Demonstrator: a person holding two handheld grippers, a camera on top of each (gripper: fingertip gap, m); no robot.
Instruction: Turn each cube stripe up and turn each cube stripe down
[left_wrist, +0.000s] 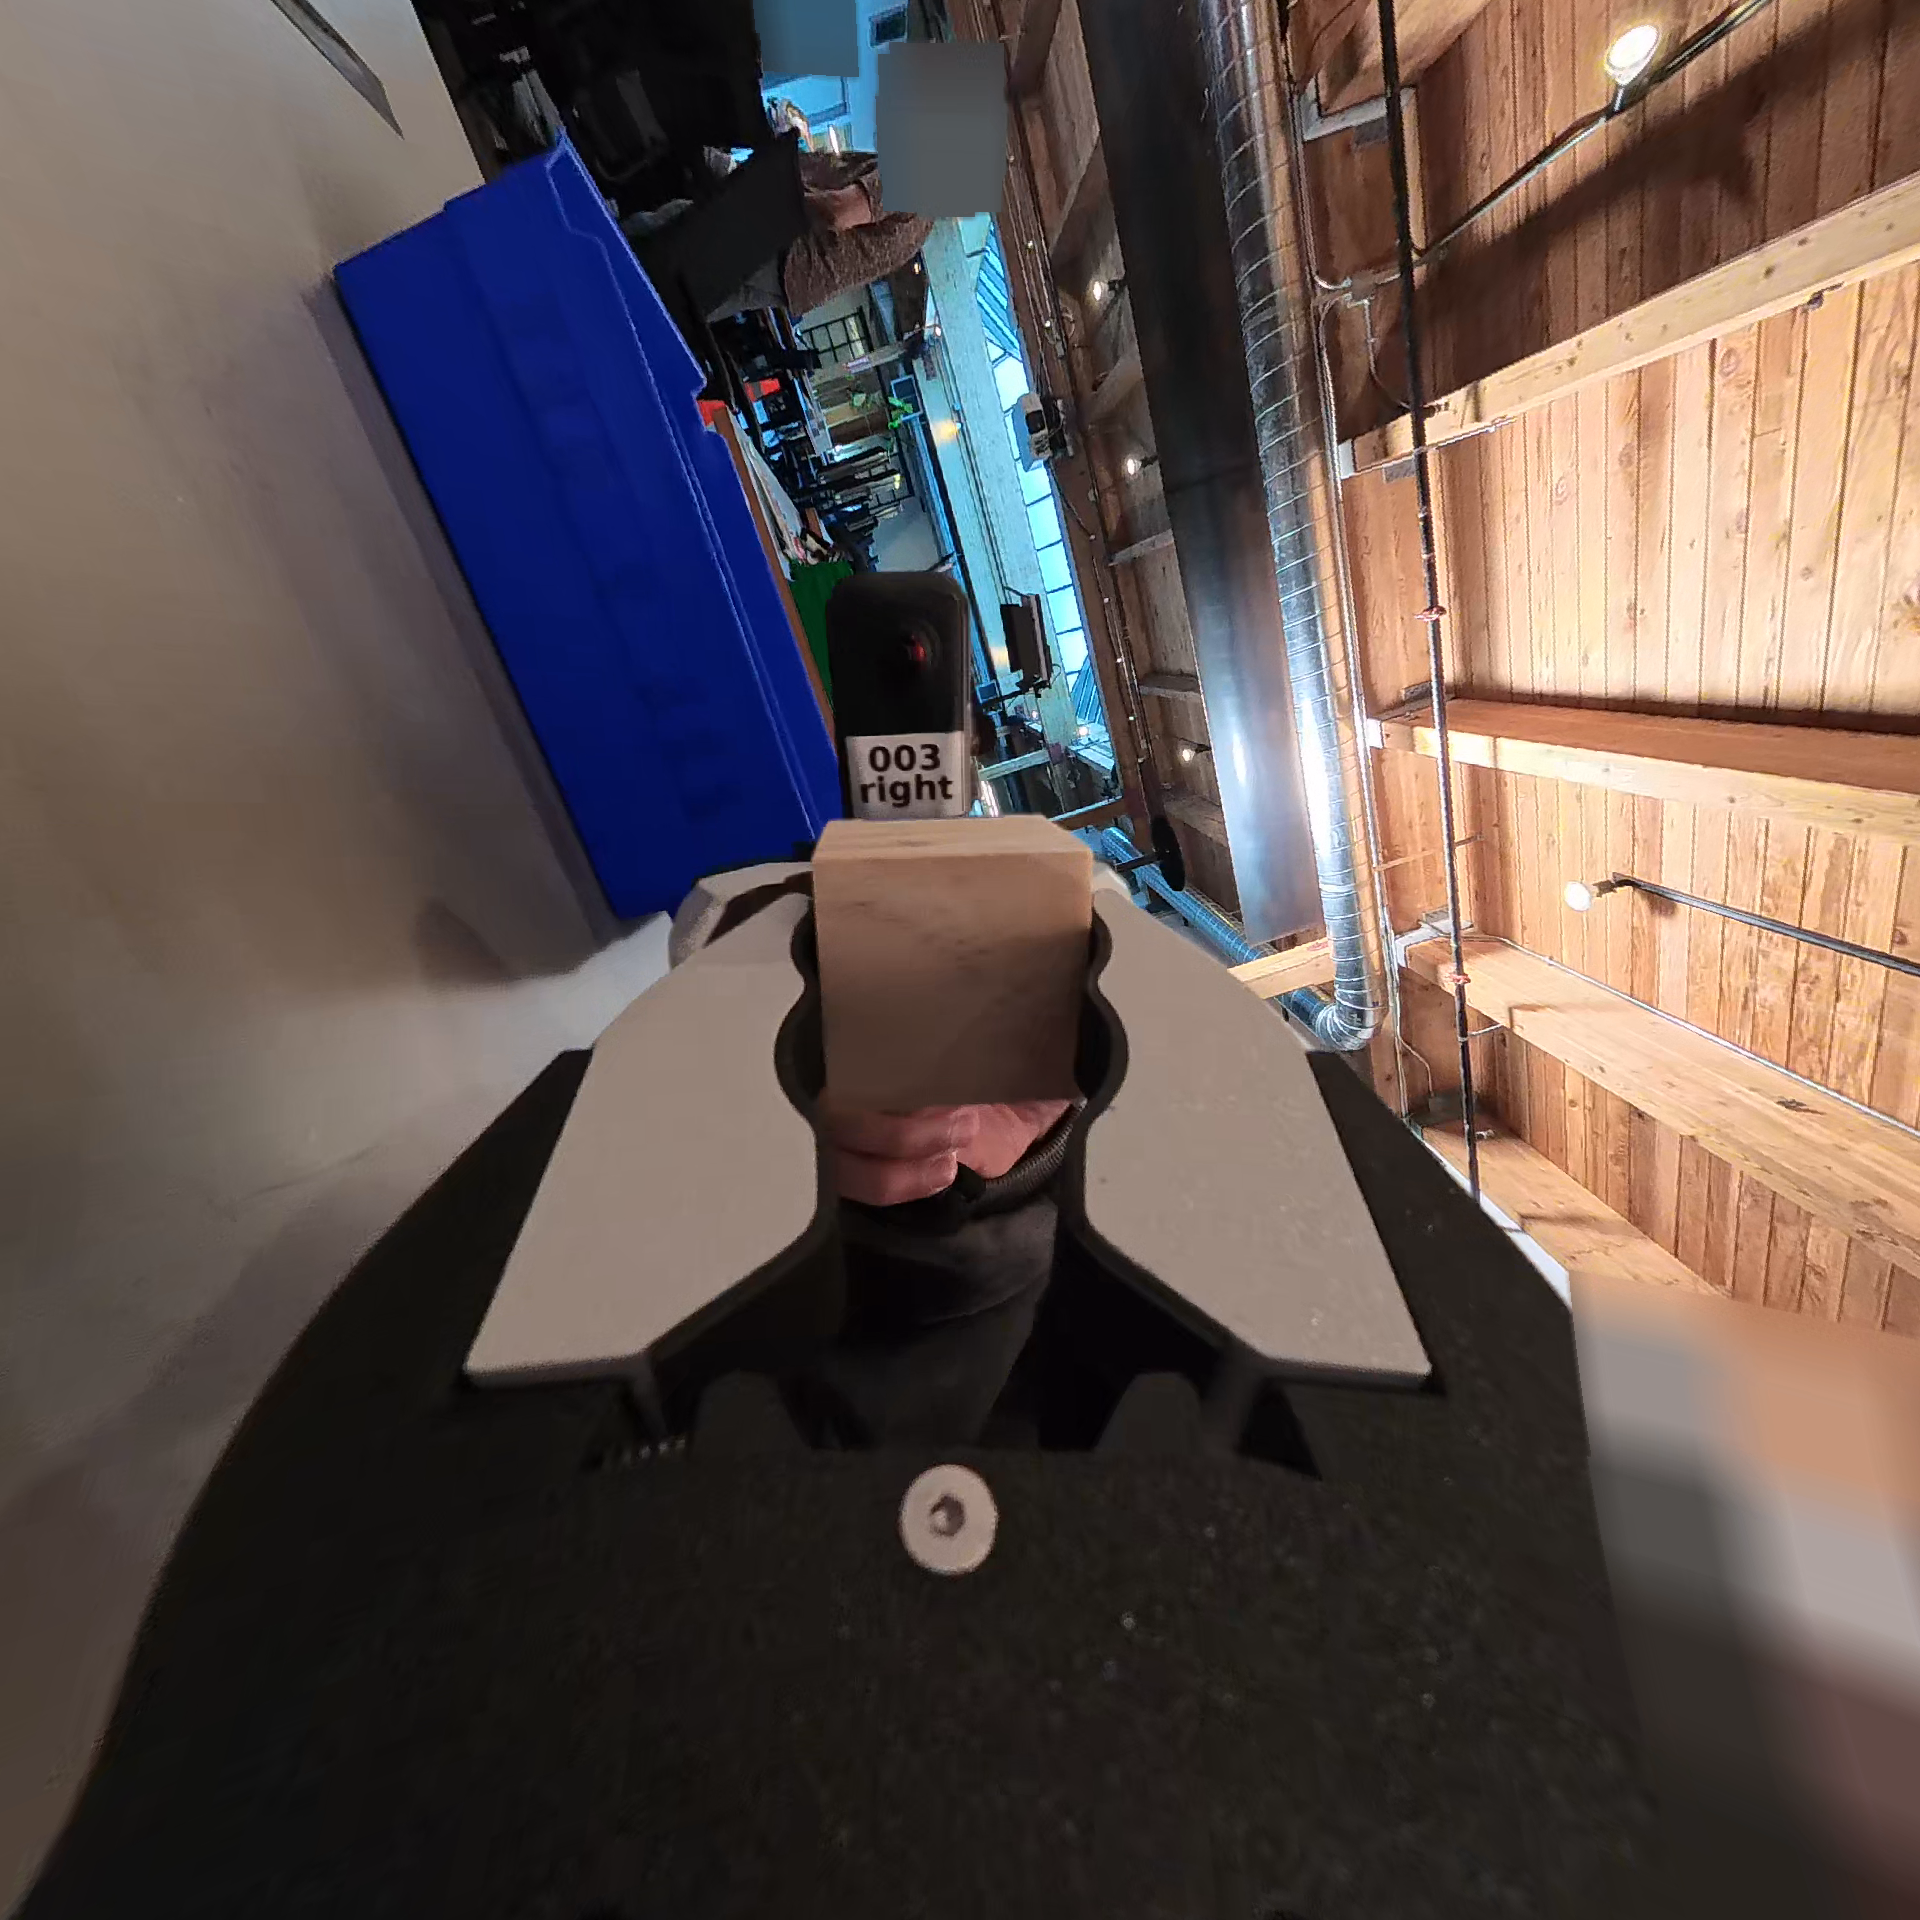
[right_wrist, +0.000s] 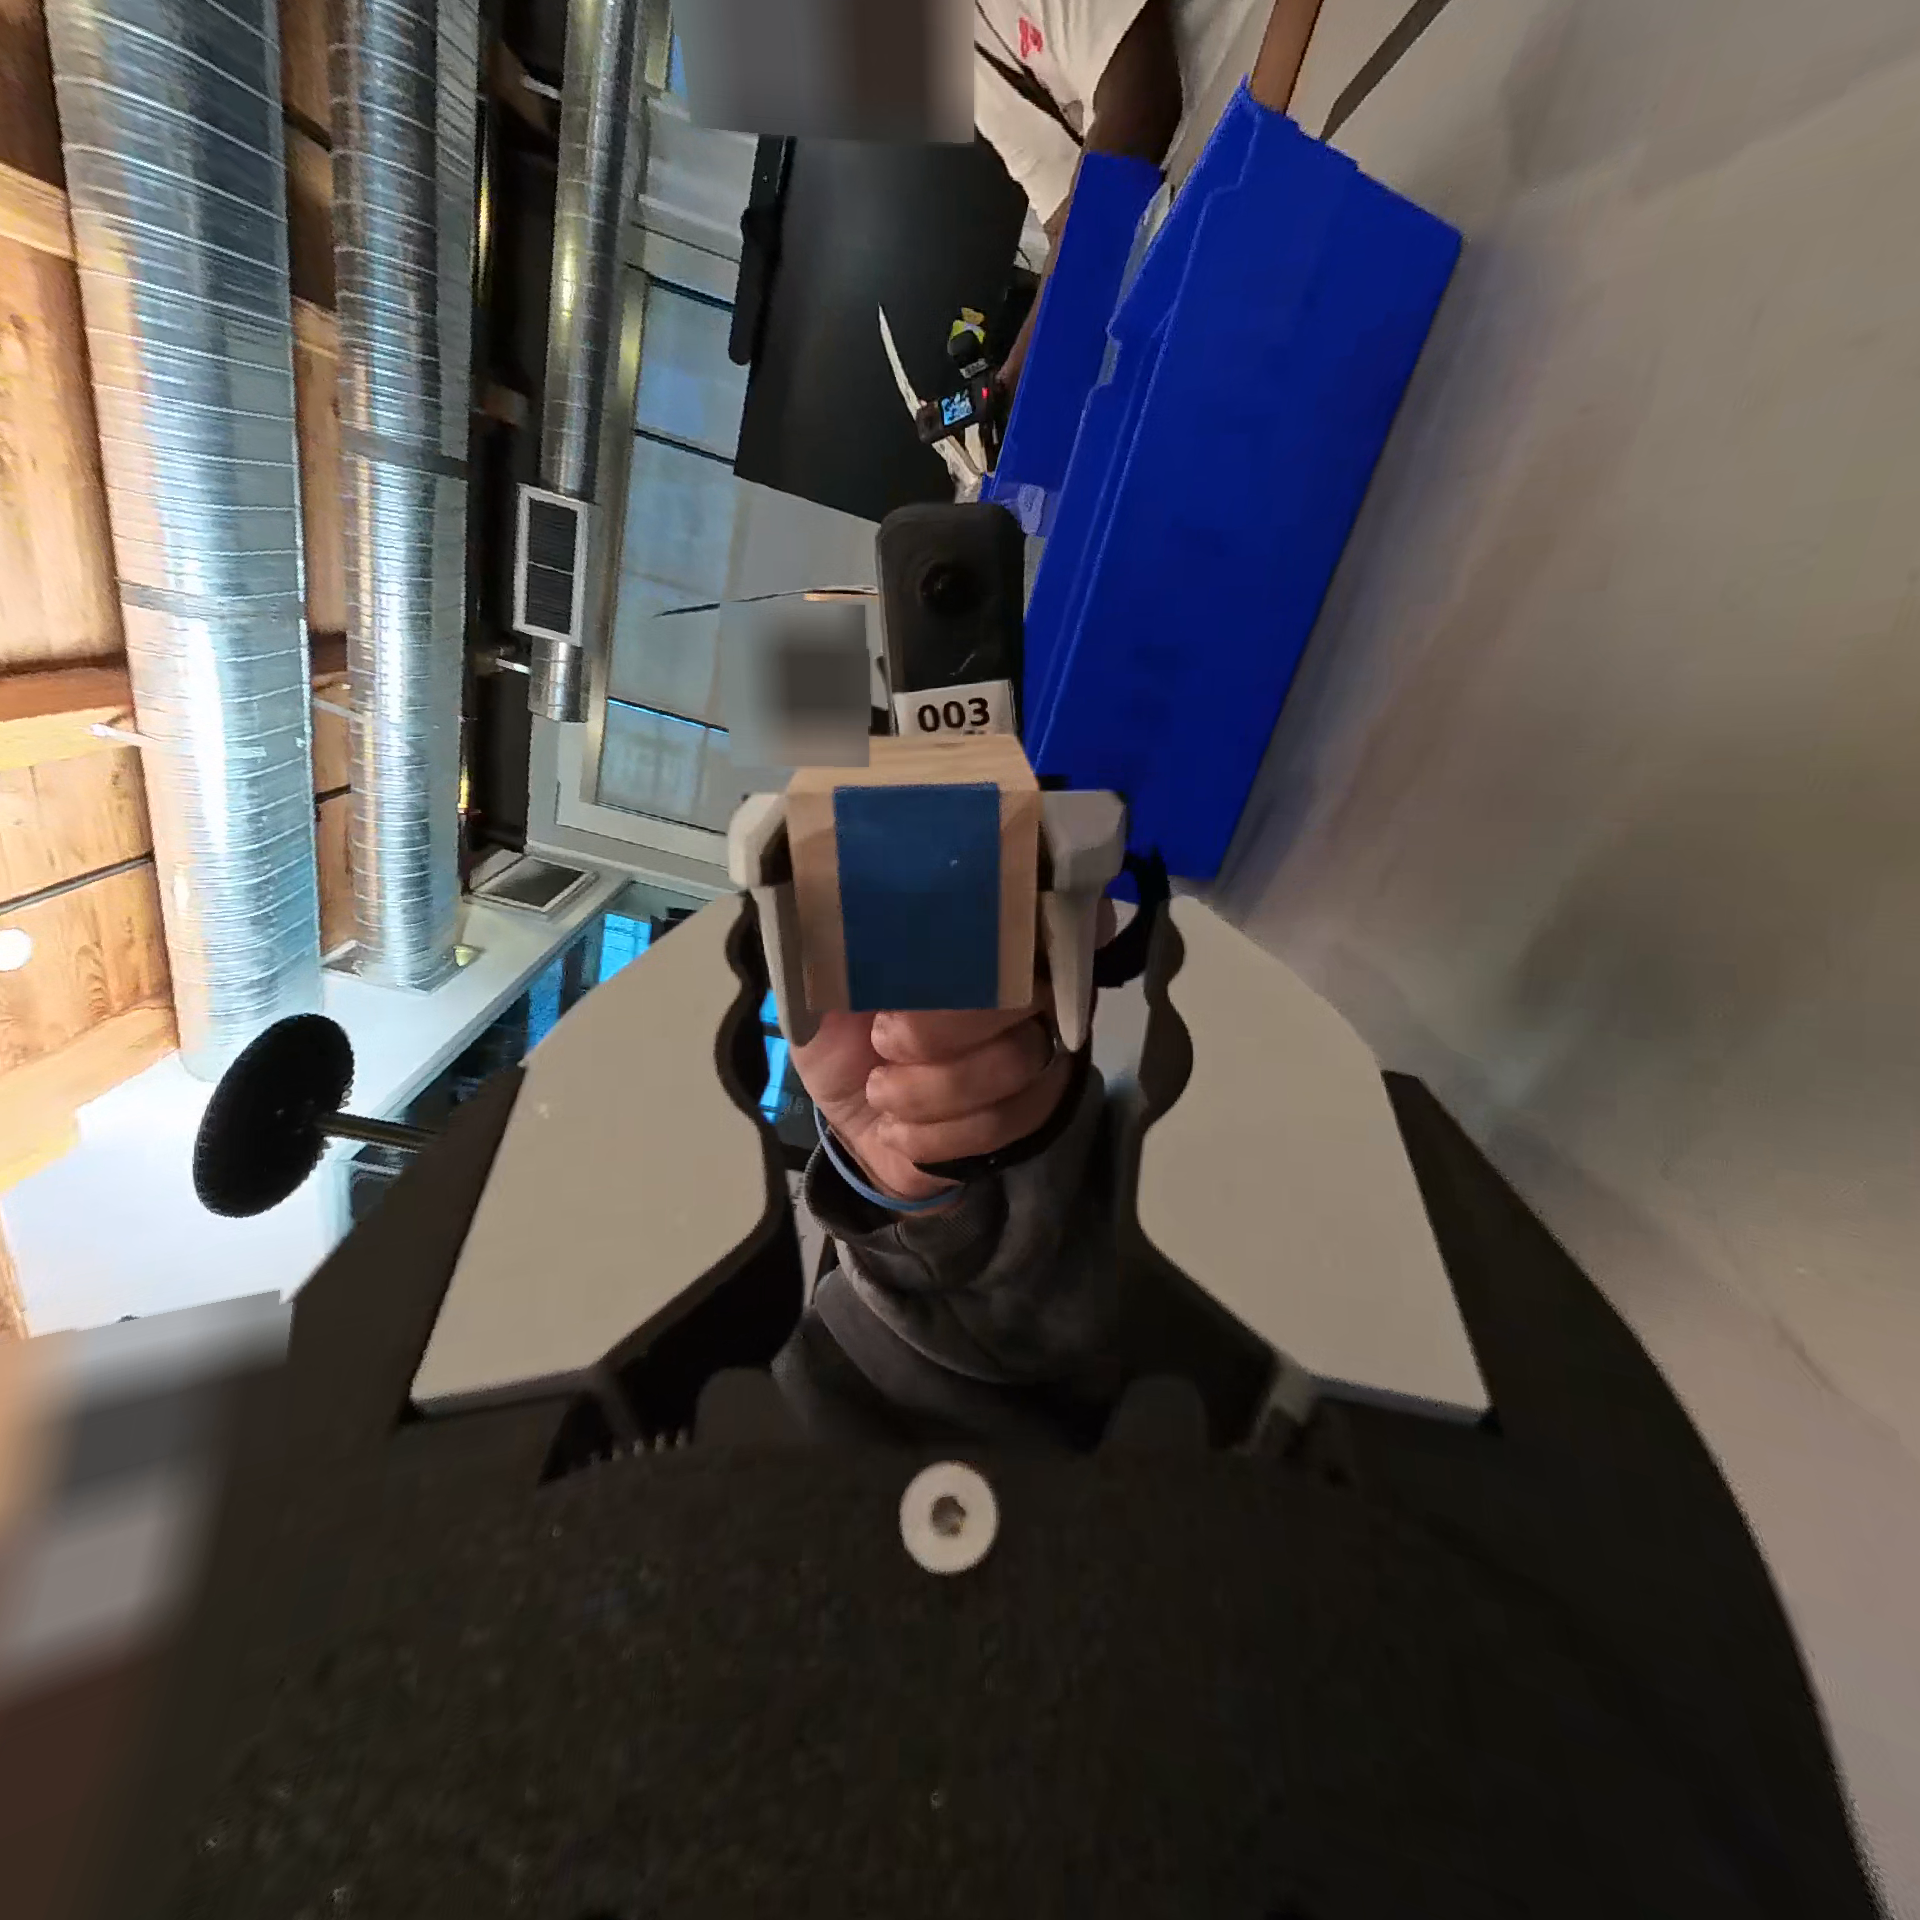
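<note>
A wooden cube (left_wrist: 951, 966) is held in the air, clear of the white table (left_wrist: 156, 727). My left gripper (left_wrist: 951, 935) is shut on its two sides. In the left wrist view its near face is plain wood. In the right wrist view the same cube (right_wrist: 810, 894) shows a blue stripe (right_wrist: 914, 894) on the face towards me, pinched by the left gripper's pale fingers (right_wrist: 764, 842). My right gripper (right_wrist: 951, 935) is open, its jaws wide on either side of the cube and not touching it. Both grippers are rolled sideways and face each other.
A blue plastic bin (left_wrist: 582, 520) stands on the table behind the grippers and also shows in the right wrist view (right_wrist: 1226, 499). A person's hand (right_wrist: 935, 1101) holds the left gripper's handle. Each view shows the other gripper's black camera (left_wrist: 899, 665) (right_wrist: 951, 592).
</note>
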